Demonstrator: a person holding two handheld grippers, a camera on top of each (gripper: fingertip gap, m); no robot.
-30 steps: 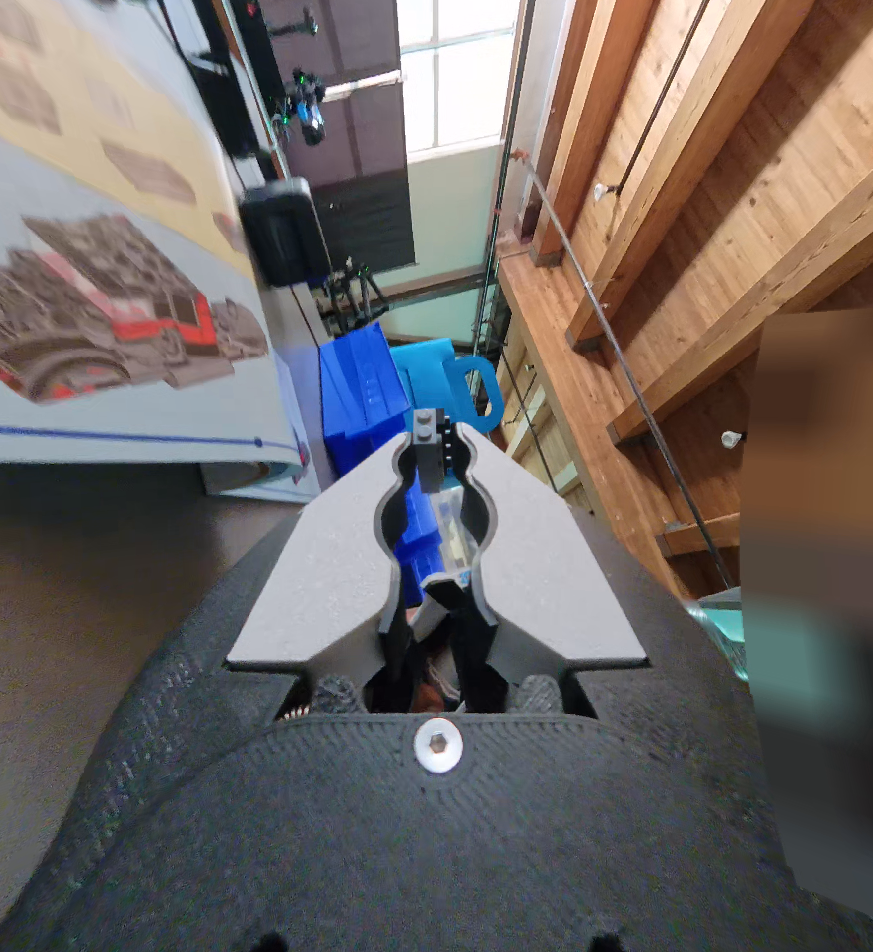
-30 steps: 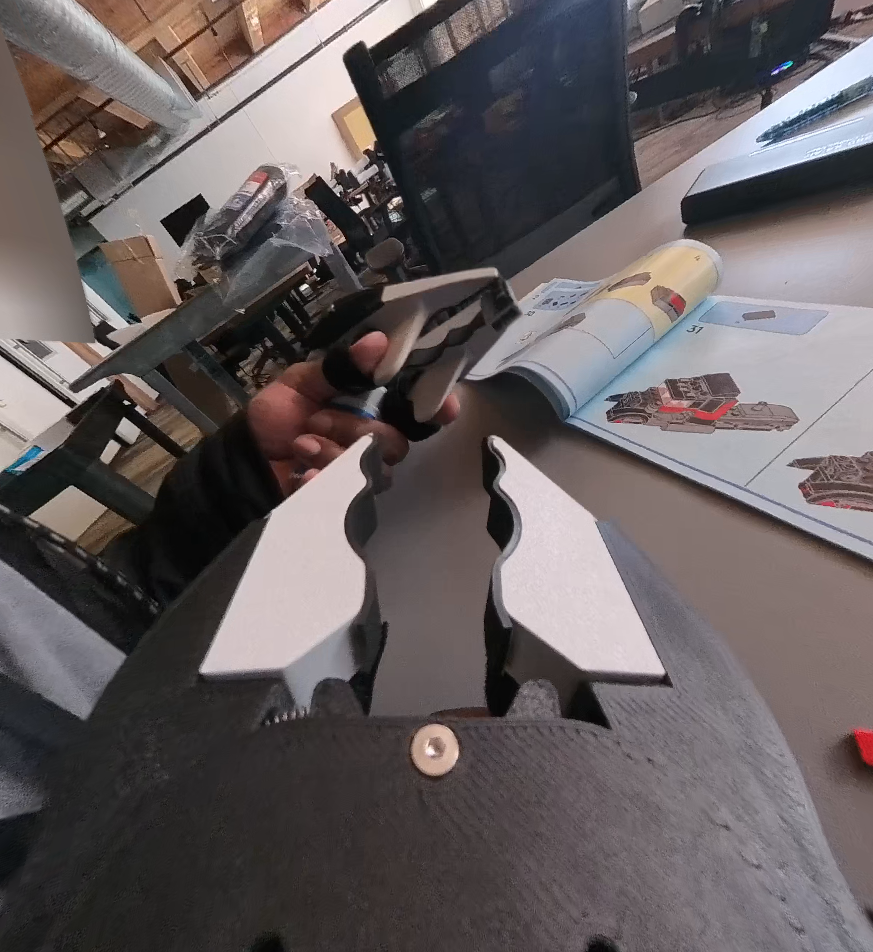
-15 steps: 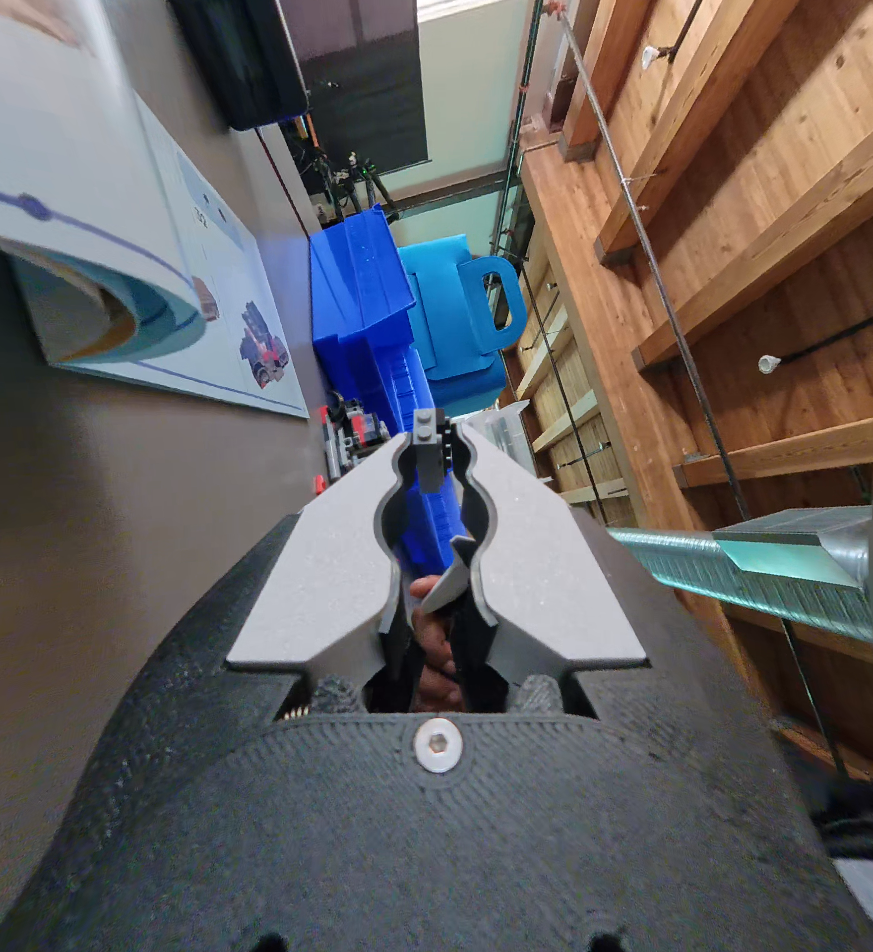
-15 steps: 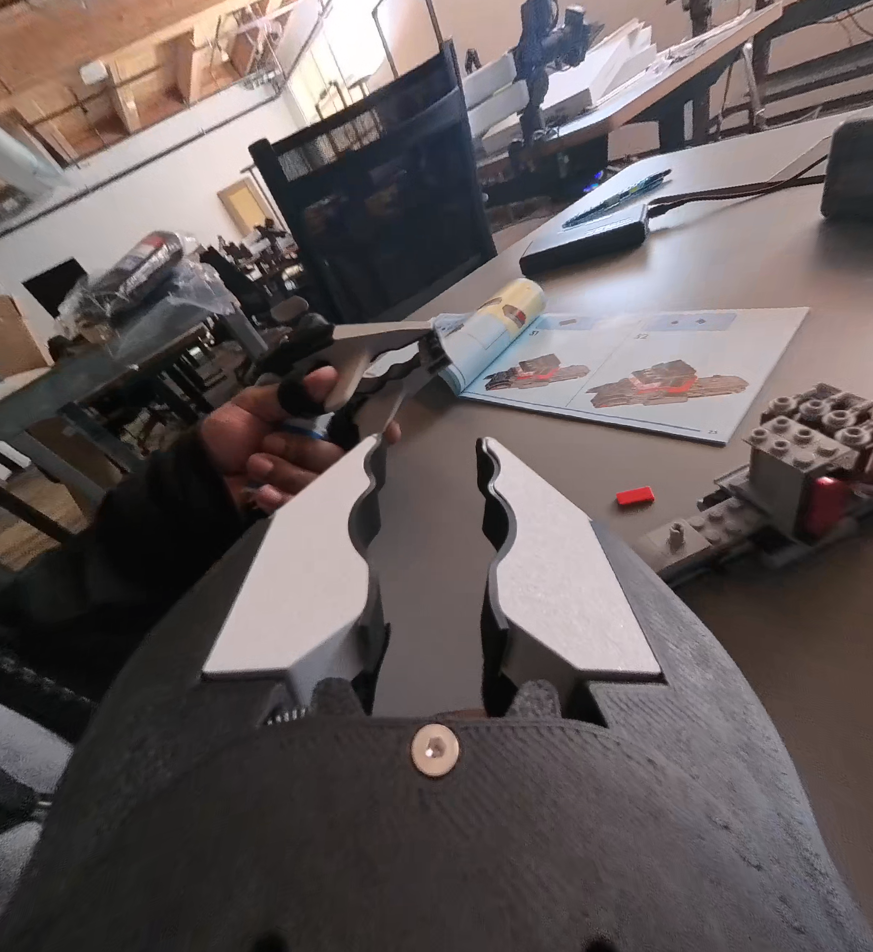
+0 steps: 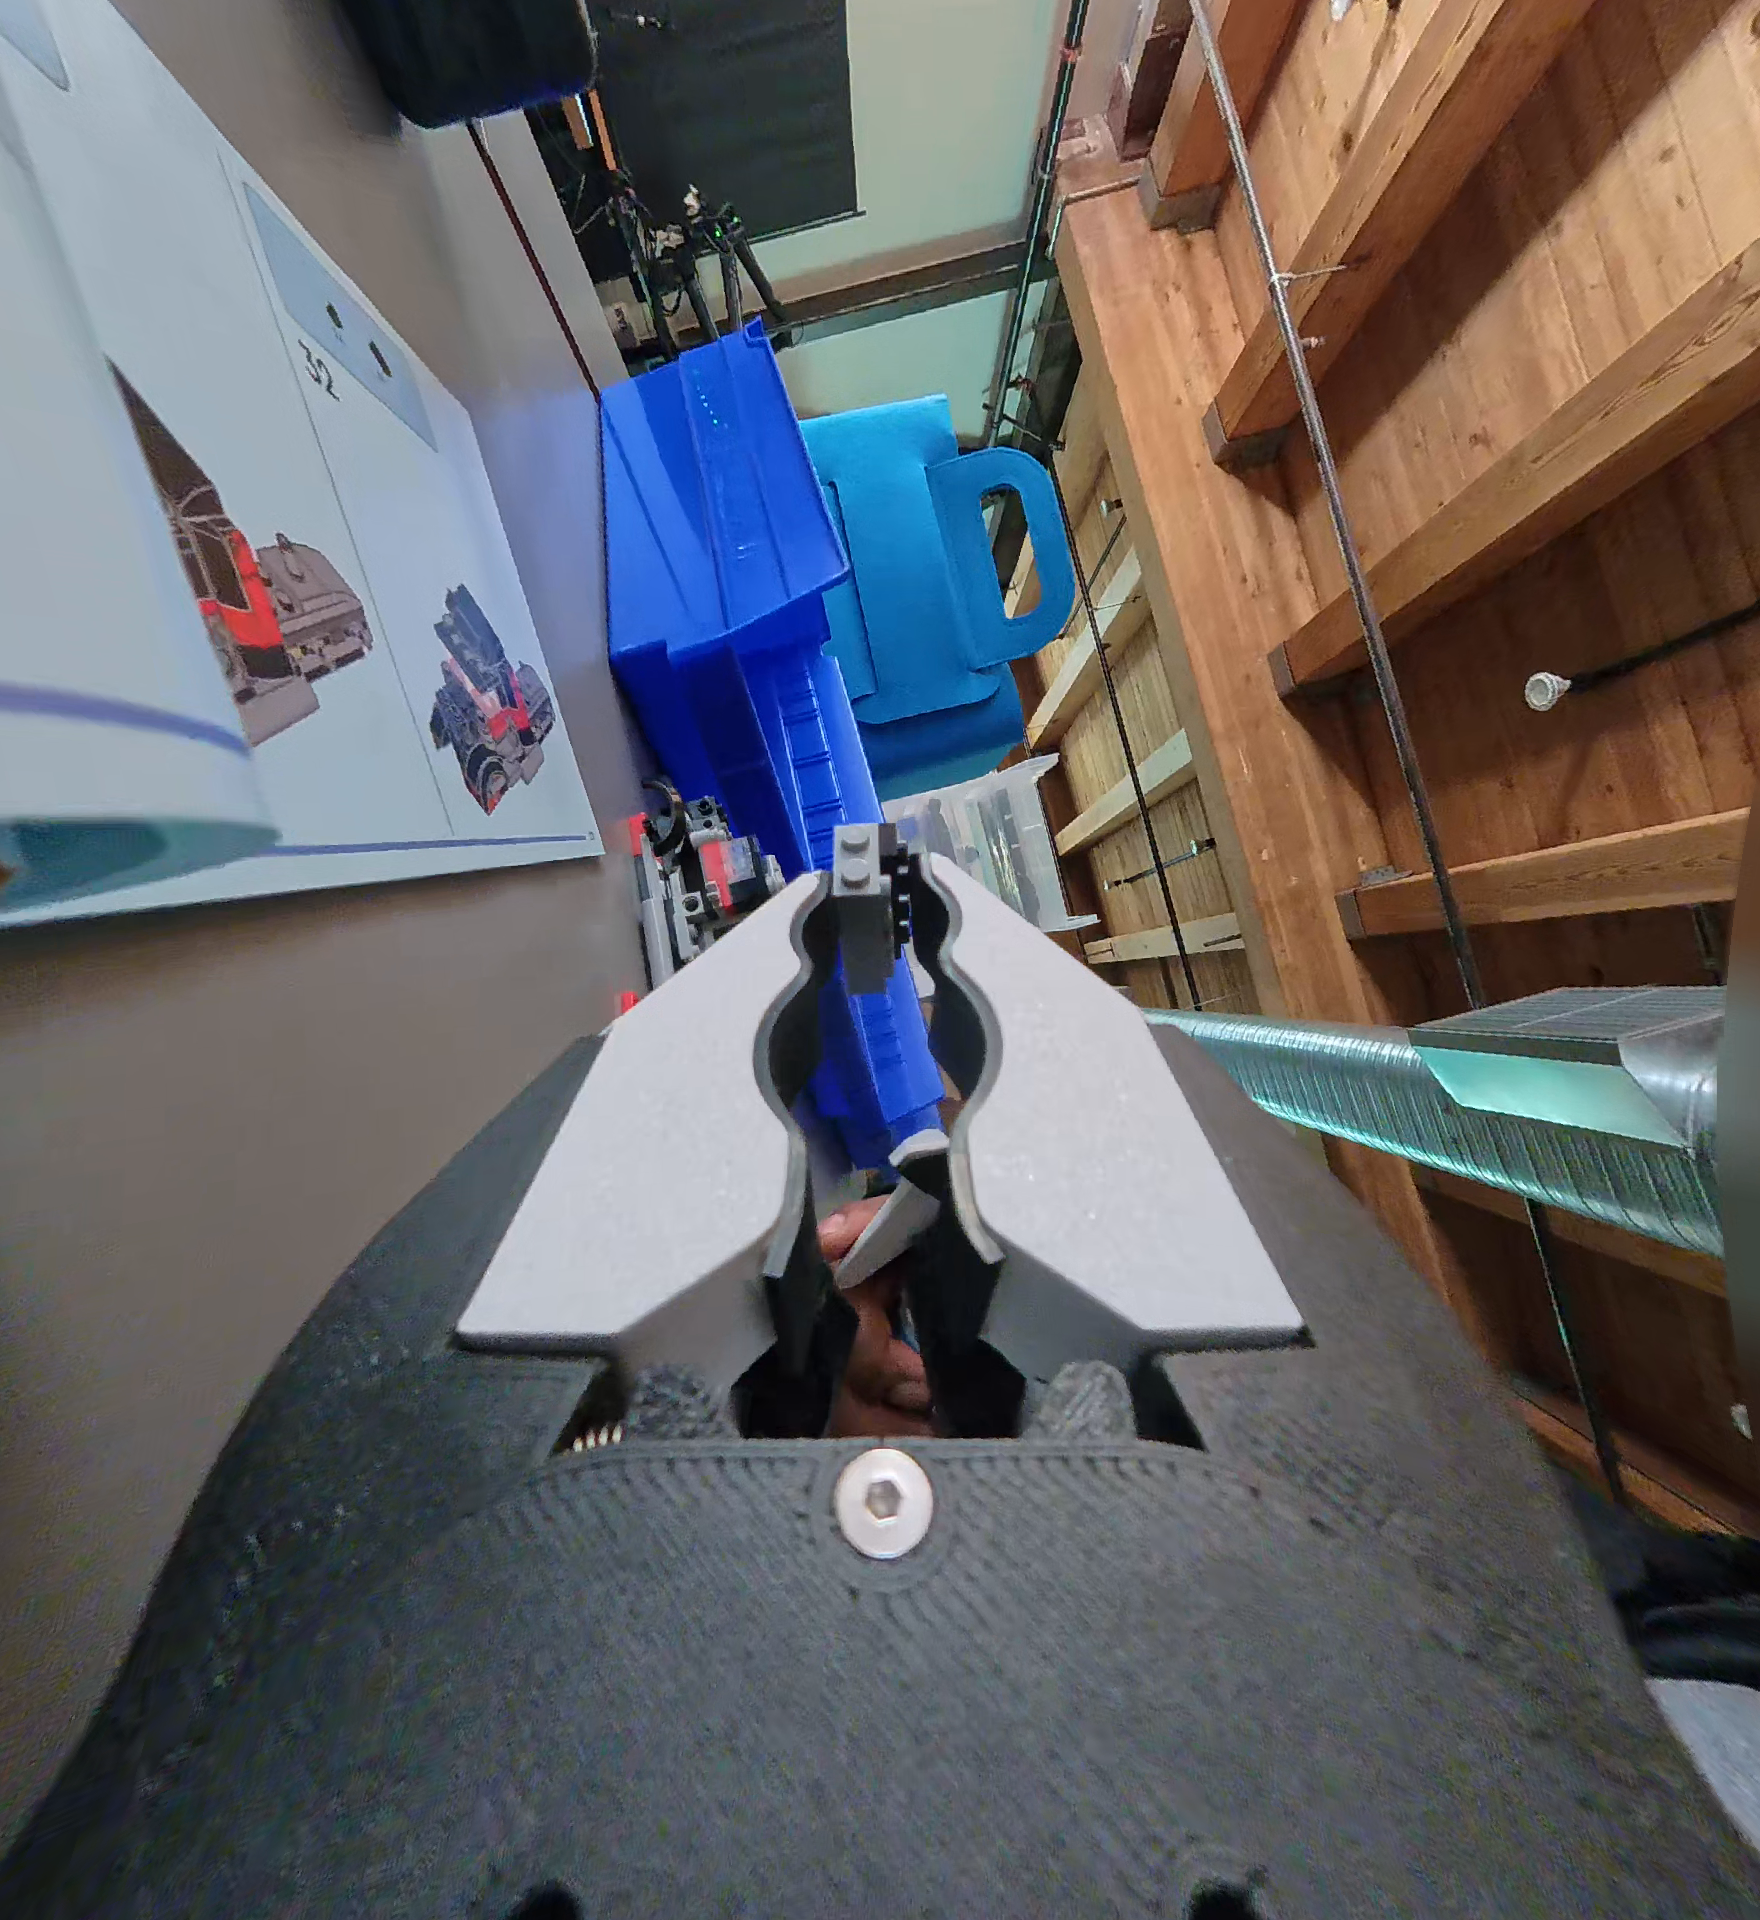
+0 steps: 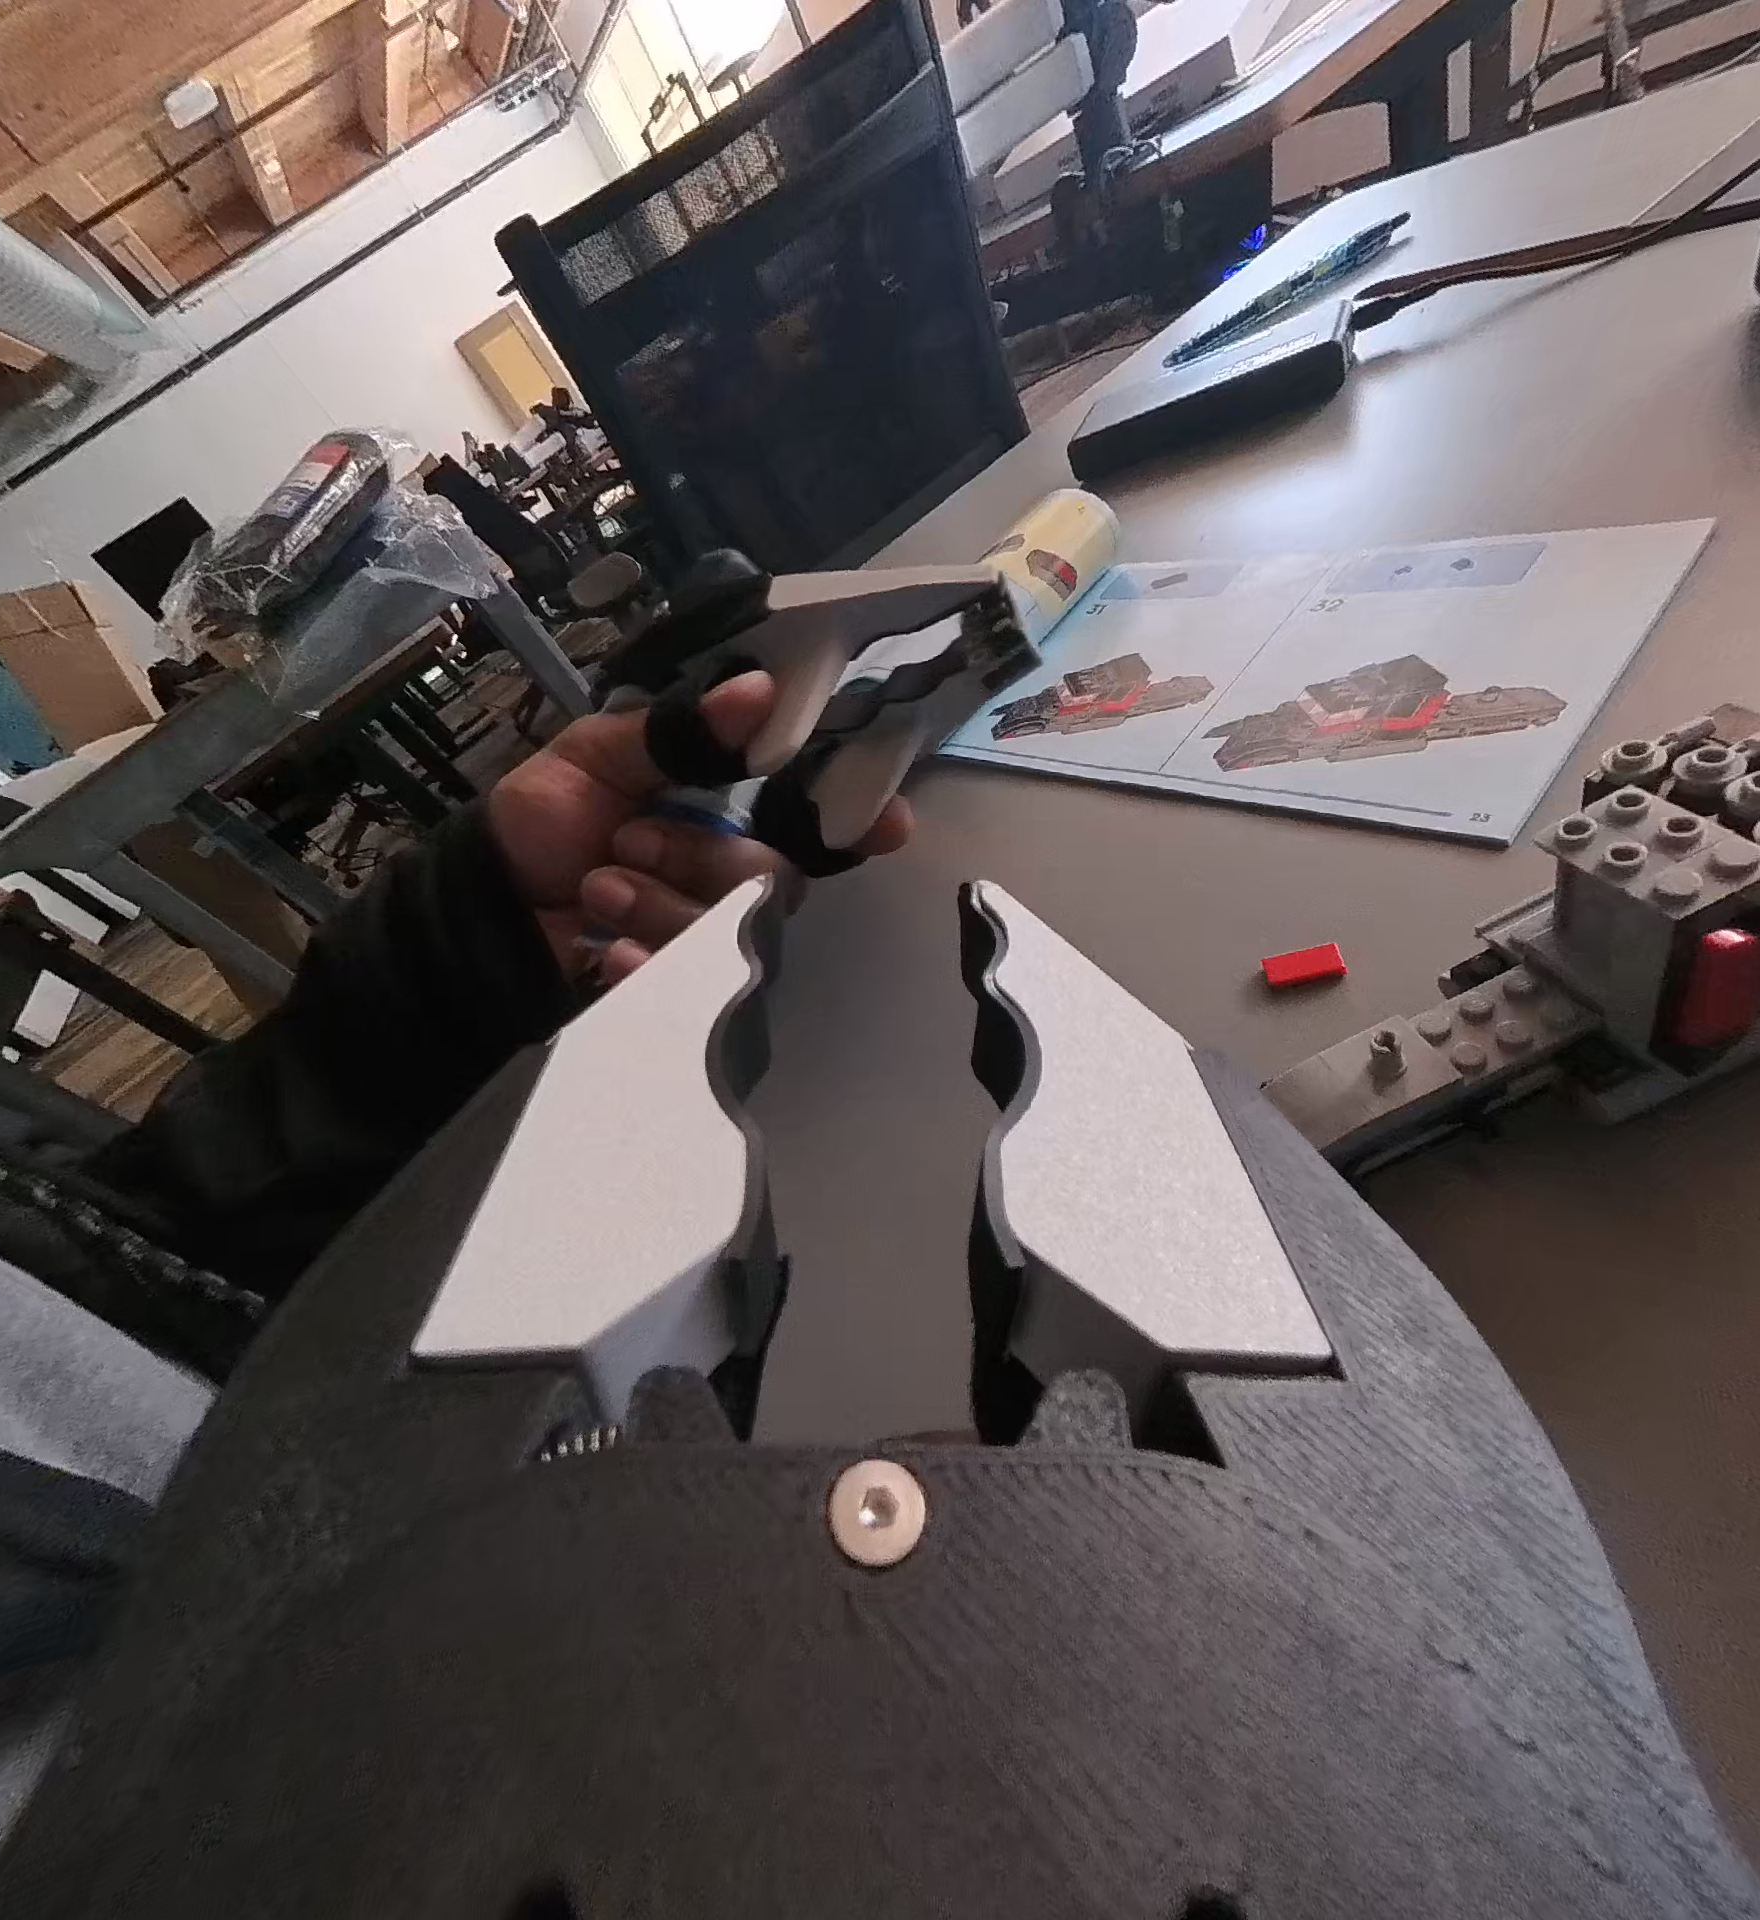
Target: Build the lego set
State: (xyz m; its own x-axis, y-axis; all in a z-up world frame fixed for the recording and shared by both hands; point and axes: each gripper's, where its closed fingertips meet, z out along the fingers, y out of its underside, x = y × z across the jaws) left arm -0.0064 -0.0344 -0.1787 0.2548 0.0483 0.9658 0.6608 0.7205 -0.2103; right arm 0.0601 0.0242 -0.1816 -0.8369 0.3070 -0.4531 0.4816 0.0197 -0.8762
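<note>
My left gripper (image 5: 868, 883) is shut on a small grey lego piece (image 5: 860, 914) that sticks out past the fingertips. It is rolled on its side, held in the air above the table. In the right wrist view a hand holds this left gripper (image 6: 1001, 634) up, to the upper left of my right gripper (image 6: 868, 906), the grey piece (image 6: 1003, 623) at its tips. My right gripper is open and empty above the table. The part-built grey and red lego model (image 6: 1634, 935) lies to its right; it also shows beyond the left fingertips (image 5: 699, 873).
An open instruction booklet (image 6: 1375, 665) lies behind the model, also in the left wrist view (image 5: 232, 520). A loose red tile (image 6: 1302, 964) lies on the brown table (image 6: 1478, 1455). Blue bins (image 5: 730, 623), a black case (image 6: 1219, 405) and a black chair (image 6: 782, 343) stand farther off. My hands' fingertips stand some 9 centimeters from each other. The right tips stand about 8 centimeters off the loose red tile (image 6: 1302, 964).
Both views swung toward the lego model, which has come into sight. The left gripper, still shut on the grey piece, has risen and turned. The right gripper stays open.
</note>
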